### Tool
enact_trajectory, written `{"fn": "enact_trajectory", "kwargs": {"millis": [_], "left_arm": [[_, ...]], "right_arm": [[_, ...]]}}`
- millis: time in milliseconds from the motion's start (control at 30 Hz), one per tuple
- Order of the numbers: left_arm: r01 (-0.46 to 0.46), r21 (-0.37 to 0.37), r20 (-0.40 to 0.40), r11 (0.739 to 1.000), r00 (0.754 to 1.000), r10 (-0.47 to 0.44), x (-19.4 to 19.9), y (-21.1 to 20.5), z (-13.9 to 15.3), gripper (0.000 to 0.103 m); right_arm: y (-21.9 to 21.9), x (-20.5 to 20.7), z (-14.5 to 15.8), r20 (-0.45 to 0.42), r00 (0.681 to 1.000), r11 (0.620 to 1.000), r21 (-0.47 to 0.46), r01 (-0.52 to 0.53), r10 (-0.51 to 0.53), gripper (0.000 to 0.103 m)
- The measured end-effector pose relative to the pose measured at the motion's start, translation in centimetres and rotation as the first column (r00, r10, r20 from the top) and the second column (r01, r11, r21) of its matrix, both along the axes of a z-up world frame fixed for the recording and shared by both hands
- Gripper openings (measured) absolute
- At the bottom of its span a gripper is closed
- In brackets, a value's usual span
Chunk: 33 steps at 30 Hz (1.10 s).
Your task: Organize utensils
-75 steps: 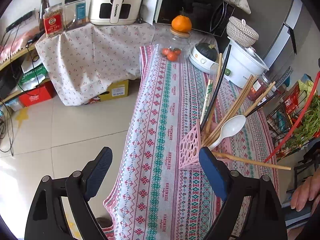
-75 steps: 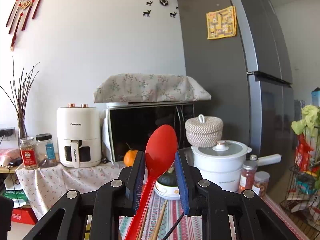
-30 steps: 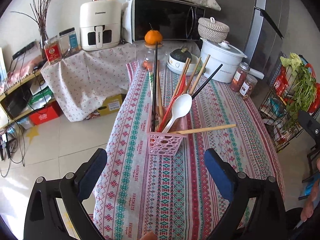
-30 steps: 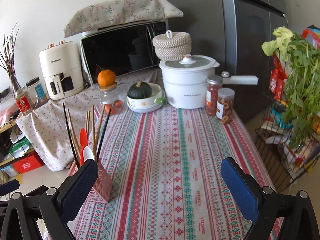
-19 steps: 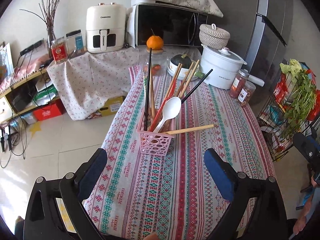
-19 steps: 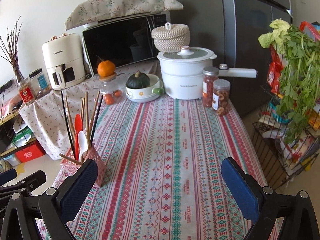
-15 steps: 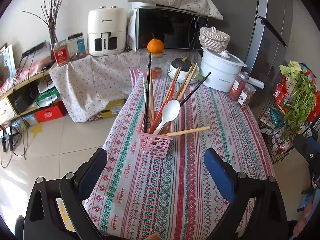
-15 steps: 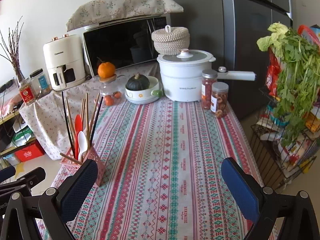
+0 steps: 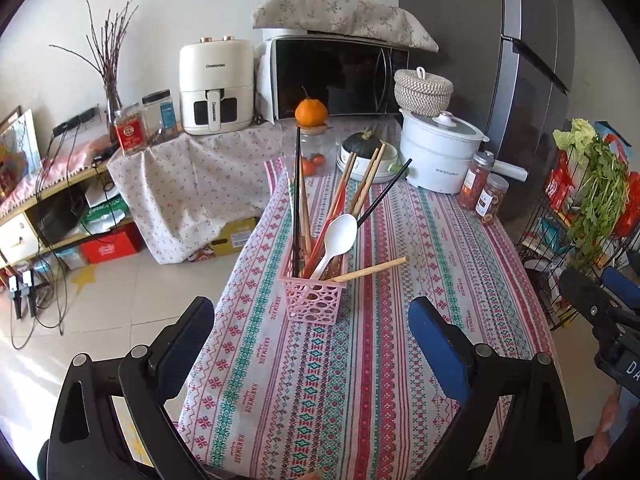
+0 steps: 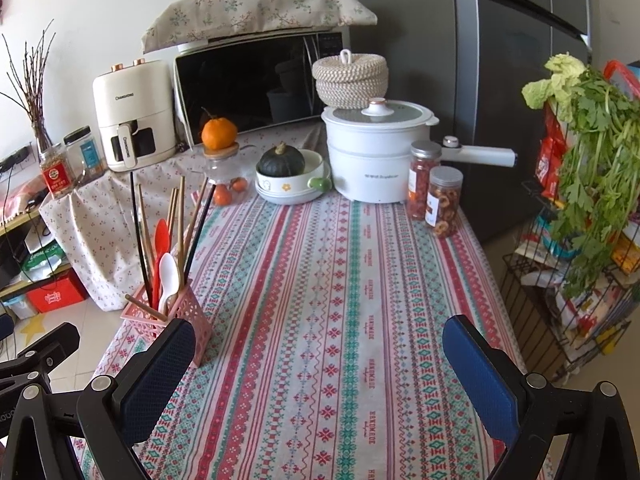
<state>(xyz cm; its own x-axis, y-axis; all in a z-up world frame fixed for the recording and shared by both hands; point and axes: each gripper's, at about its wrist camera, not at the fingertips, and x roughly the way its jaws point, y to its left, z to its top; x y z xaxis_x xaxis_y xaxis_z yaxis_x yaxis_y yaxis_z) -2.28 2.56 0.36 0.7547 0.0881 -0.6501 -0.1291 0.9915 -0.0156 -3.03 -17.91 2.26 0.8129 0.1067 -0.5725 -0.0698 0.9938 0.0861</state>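
Looks done to us: chopsticks, white plastic spoon point(image 9: 340, 232) and red spoon point(image 10: 161, 236) sit in pink perforated plastic basket point(image 9: 314, 300); patterned-cloth worktop point(image 10: 340, 300) holds no loose utensils. Left tool point(image 9: 310, 340) and right tool point(image 10: 320, 364) both gape, holding nothing.

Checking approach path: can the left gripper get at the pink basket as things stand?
Probably yes. The left gripper is open, the pink basket stands straight ahead on the tablecloth, and nothing lies between them.
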Motion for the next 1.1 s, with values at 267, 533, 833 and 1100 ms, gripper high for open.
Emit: {"fn": "enact_trajectory", "kwargs": {"millis": [267, 533, 833, 1100], "left_arm": [[0.0, -0.004, -0.002, 1.0, 1.0, 0.0, 0.06, 0.25, -0.07, 0.099], [0.003, -0.003, 0.003, 1.0, 1.0, -0.003, -0.06, 0.3, -0.14, 0.099], [0.004, -0.001, 0.005, 1.0, 1.0, -0.004, -0.18, 0.18, -0.07, 0.099], [0.004, 0.0, 0.005, 1.0, 1.0, -0.004, -0.2, 0.13, -0.07, 0.099]], "right_arm": [[0.74, 0.45, -0.33, -0.008, 1.0, 1.0, -0.011, -0.003, 0.003, 0.102], [0.58, 0.59, -0.41, -0.012, 1.0, 1.0, -0.008, 0.003, -0.003, 0.102], [0.81, 0.6, -0.53, -0.017, 1.0, 1.0, -0.012, -0.004, 0.003, 0.102], [1.01, 0.67, -0.65, -0.021, 1.0, 1.0, -0.012, -0.006, 0.005, 0.102]]}}
